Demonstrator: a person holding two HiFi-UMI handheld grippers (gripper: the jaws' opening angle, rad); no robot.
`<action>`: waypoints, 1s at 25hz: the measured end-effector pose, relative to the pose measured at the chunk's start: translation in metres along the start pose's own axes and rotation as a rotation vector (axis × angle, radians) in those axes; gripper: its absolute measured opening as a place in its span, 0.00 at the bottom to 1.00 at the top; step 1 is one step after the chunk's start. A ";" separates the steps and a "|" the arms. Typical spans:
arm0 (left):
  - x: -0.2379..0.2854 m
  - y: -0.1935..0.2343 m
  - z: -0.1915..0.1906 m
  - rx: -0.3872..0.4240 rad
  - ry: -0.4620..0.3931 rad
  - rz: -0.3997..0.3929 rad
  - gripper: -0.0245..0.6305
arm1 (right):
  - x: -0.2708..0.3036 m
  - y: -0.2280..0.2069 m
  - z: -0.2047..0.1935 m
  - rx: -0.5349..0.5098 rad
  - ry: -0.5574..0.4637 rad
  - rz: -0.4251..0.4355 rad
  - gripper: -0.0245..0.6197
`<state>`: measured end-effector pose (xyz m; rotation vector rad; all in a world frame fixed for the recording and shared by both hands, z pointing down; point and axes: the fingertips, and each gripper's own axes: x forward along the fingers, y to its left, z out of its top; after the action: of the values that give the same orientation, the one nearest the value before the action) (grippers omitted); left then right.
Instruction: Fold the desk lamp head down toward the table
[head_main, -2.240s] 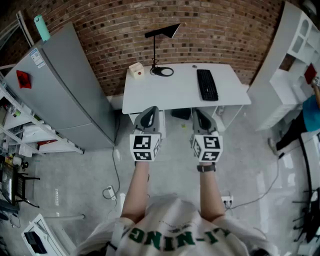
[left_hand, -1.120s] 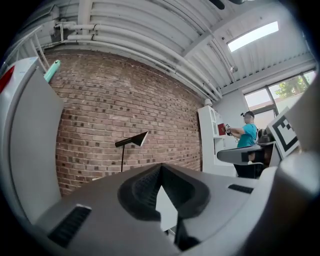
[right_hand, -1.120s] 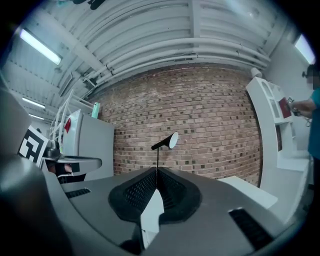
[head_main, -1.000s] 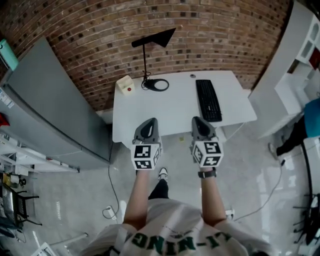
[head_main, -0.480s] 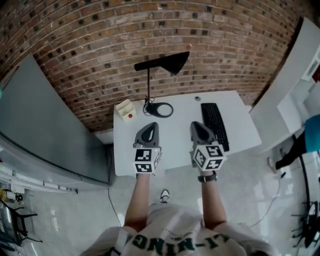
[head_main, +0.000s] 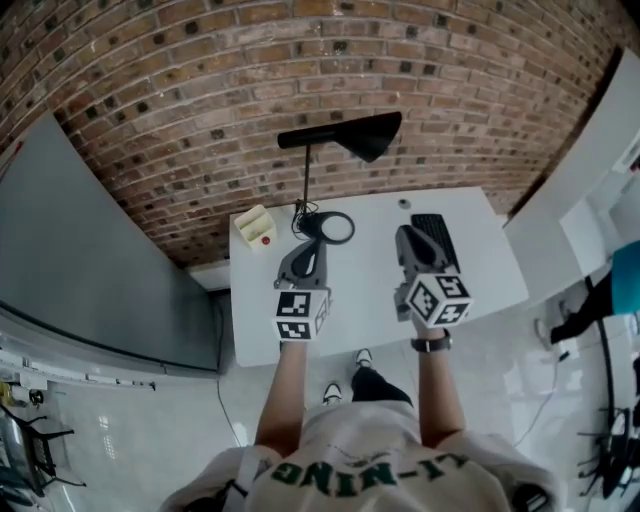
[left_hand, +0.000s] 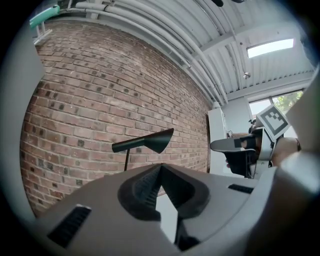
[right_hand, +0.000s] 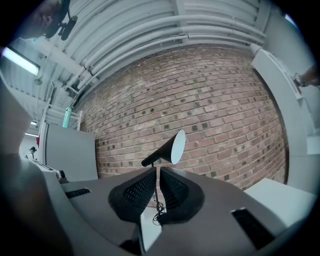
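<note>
A black desk lamp stands at the back of the white table. Its cone head is held high and about level on a thin stem above a ring base. My left gripper hovers over the table just in front of the base, shut and empty. My right gripper is further right, above the keyboard, also shut and empty. Neither touches the lamp. The lamp head shows beyond my left gripper, and the head shows above my right gripper.
A cream box with a red button sits left of the lamp base. The brick wall runs right behind the table. A tall grey cabinet stands on the left and white shelving on the right.
The person has walked up to the table. Both grippers, earlier over the floor in front of it, are now above the tabletop near the lamp base and keyboard, jaws unchanged.
</note>
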<state>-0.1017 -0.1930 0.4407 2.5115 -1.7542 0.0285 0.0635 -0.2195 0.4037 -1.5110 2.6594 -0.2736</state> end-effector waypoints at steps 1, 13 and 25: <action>0.004 0.003 0.001 0.000 0.000 0.000 0.03 | 0.006 -0.002 0.004 0.009 -0.004 0.006 0.05; 0.086 0.038 0.047 0.020 -0.019 0.033 0.03 | 0.101 -0.039 0.077 0.051 -0.091 0.093 0.05; 0.148 0.033 0.046 0.030 0.004 -0.007 0.03 | 0.152 -0.066 0.097 0.074 -0.044 0.163 0.12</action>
<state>-0.0829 -0.3465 0.4058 2.5365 -1.7560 0.0598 0.0556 -0.3944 0.3251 -1.2560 2.6862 -0.3203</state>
